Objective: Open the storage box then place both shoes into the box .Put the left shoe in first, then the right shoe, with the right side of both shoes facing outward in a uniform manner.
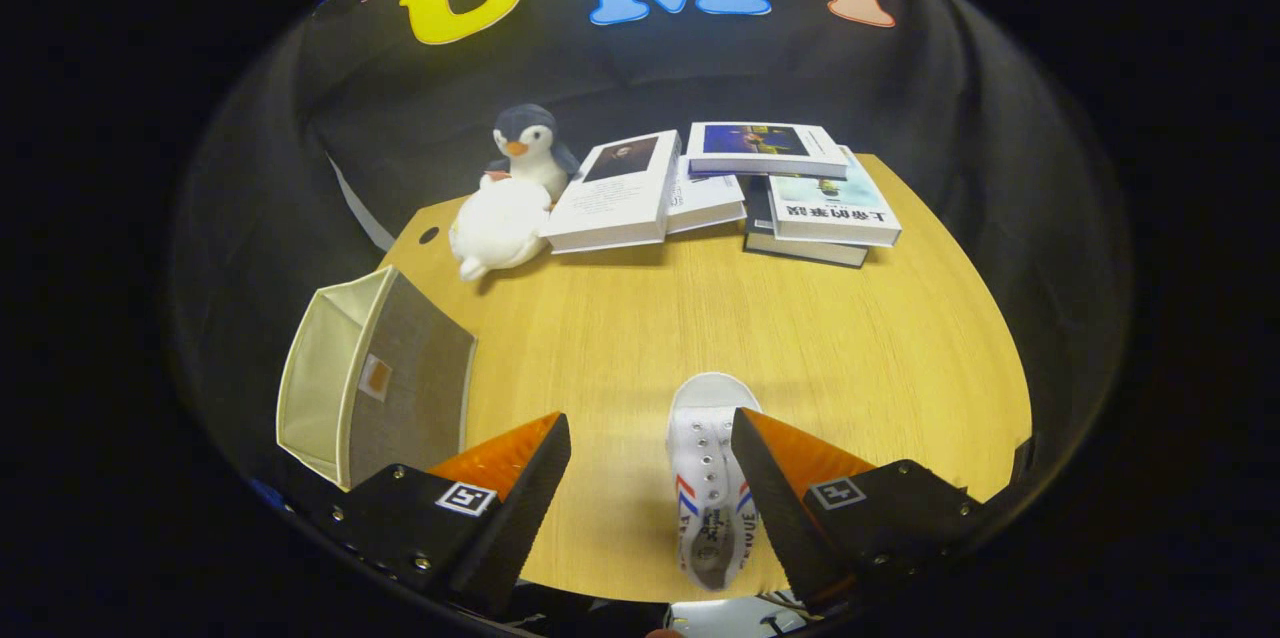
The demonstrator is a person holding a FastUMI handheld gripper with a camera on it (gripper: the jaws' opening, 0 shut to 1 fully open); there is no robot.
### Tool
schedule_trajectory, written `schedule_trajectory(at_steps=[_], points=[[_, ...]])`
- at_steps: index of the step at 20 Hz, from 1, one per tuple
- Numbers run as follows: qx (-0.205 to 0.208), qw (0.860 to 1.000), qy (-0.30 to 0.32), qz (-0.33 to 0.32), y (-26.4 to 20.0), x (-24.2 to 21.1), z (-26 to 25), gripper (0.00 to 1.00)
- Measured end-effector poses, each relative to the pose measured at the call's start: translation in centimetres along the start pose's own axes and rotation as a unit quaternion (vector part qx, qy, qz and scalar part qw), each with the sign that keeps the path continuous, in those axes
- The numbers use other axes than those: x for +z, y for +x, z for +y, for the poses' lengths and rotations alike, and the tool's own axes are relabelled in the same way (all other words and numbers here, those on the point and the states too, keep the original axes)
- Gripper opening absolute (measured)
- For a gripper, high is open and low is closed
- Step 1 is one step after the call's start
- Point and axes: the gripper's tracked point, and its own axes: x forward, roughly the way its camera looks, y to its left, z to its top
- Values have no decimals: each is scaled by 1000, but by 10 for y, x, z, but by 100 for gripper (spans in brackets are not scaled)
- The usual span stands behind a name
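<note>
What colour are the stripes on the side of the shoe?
Red and blue stripes on the white canvas shoe, seen in the gripper view between the open gripper's jaws.

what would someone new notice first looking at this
Likely the white shoe on the wooden table, lying between the open gripper fingers, close against the right one, toe pointing away. Next, the beige storage box at the table's edge beyond the left finger. At the far side sit a plush penguin, a white plush toy and scattered books.
</note>
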Motion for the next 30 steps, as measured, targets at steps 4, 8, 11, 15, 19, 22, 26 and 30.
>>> schedule_trajectory(at_steps=[4, 8, 11, 15, 19, 22, 26, 30], points=[[-19, 1000, 0, 19, 5, -20, -30, 98], [-36, 998, -2, 42, 10, -39, -55, 98], [-43, 997, -4, 68, 16, -58, -68, 98], [-51, 993, -11, 105, 26, -84, -80, 98], [-62, 988, -17, 138, 35, -102, -88, 98], [-67, 985, -20, 157, 42, -112, -91, 98], [-56, 984, -15, 169, 51, -115, -83, 89], [-31, 983, -5, 180, 55, -117, -69, 66]])
